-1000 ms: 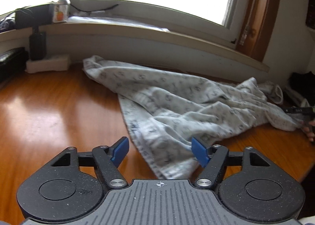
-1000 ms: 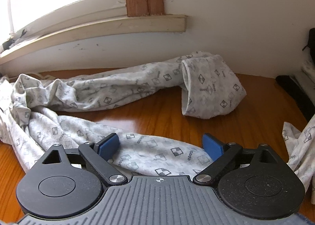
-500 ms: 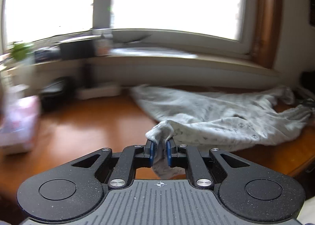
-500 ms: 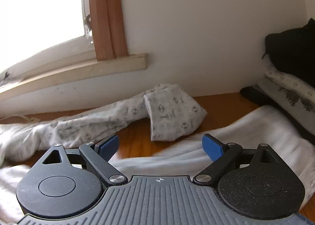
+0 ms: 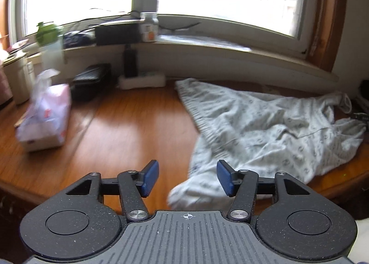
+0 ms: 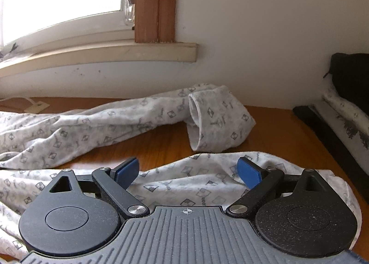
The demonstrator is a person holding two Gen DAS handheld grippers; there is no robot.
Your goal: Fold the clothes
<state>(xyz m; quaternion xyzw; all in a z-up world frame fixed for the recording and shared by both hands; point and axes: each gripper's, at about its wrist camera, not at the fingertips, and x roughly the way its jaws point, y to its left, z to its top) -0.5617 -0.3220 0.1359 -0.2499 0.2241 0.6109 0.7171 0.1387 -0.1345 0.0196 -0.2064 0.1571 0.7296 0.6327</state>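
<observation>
Left tool just opened, cloth corner loose between its pads, right tool wide apart above cloth on bench

Pale grey-white pants w/ small dark square print, crumpled on wooden table under window. Ribbed waistband edge runs diagonally, one corner bunched at near table edge. Legs stretch twd wall, far cuff folded back on itself, open end showing. Unfolded, wrinkled throughout.
</observation>
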